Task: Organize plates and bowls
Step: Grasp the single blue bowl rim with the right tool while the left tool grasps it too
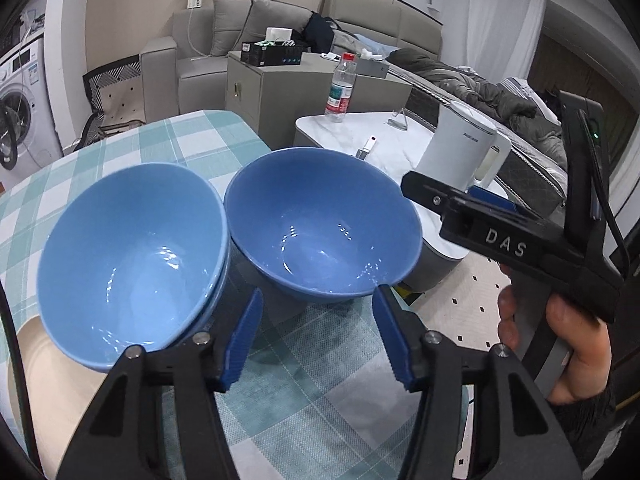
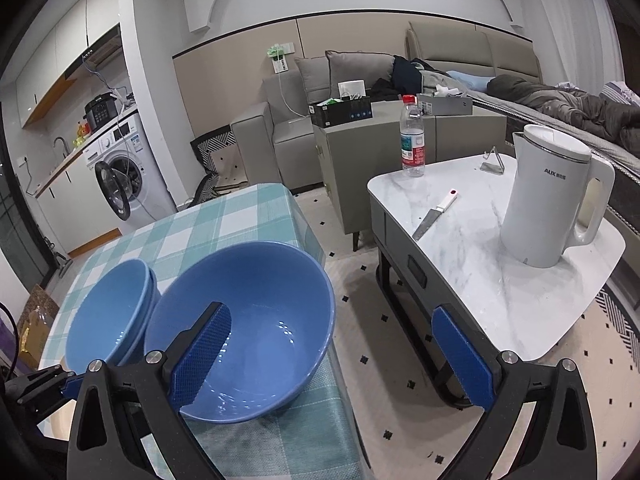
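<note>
While the single glossy blue ceramic bowl [image 1: 320, 236] stands near the right edge of the table with the teal-and-white checked cloth [image 1: 192, 140], its rim just beside that of the stack of two matching blue bowls [image 1: 132, 256] to its left, both tools converge on it. Left gripper [image 1: 316, 336]: blue ribbed pads part-way apart, nothing between them, tips just short of the single bowl's near wall; it grips nothing. Right gripper [image 2: 332, 356]: jaws wide apart, the left pad hanging inside the bowl and the other outside beyond the table's edge, so that the rim lies between them but unpressed; nothing is held. This straddle suggests a pinch on the rim wall, the likely way to lift the bowl and nest it on the stack. A beige round plate [image 1: 52, 376] lies at the table's near left edge, partly under the stack's rim. Because the single bowl sits so close to the edge, a sideways nudge could push it off. White electric kettle [image 2: 552, 200], knife [image 2: 434, 216] and clear plastic bottle [image 2: 412, 140] on the marble side table [image 2: 520, 304] are not involved.
</note>
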{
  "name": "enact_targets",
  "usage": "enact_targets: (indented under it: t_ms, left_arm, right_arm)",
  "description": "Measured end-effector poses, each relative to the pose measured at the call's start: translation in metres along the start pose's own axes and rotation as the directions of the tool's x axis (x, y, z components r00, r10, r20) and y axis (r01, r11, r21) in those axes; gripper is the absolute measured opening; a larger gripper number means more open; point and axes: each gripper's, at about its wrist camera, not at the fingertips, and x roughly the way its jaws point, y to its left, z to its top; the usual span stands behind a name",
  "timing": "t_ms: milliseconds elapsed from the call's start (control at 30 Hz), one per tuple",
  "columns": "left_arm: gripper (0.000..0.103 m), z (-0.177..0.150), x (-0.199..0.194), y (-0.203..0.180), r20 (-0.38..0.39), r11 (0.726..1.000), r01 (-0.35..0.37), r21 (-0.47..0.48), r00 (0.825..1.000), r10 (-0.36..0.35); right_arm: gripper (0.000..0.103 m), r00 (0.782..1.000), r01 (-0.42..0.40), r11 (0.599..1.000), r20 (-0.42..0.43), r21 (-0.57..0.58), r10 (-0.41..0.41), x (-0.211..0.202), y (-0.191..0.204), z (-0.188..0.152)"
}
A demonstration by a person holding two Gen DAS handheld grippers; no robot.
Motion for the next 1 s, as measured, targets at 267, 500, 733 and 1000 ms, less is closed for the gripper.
enact_targets:
  t_ms: [267, 500, 733, 1000]
  left_arm:
    - [0.057, 0.002, 0.018, 0.002, -0.014, 0.999, -0.03, -0.043, 0.999, 0.03]
    - [0.056, 0.003, 0.025, 0.003, -0.013, 0.997, -0.037, -0.061, 0.999, 0.037]
    - [0.055, 0.006, 0.029, 0.002, -0.012, 0.998, -0.034, -0.06, 0.999, 0.033]
    - [0.056, 0.006, 0.032, 0.0, -0.015, 0.998, -0.04, -0.056, 0.999, 0.039]
  right_arm:
    - [0.102, 0.999, 0.038, 0.999, -0.028, 0.034, -0.037, 0.013, -0.011, -0.004]
    - [0.081, 0.998, 0.014, 0.998, -0.06, 0.061, -0.01, 0.027, -0.014, -0.007]
    - [0.063, 0.997, -0.016, 0.998, -0.077, 0.06, 0.021, 0.035, -0.011, -0.011]
    - [0.038, 0.995, -0.037, 0.999, -0.088, 0.022, 0.039, 0.041, -0.003, -0.014]
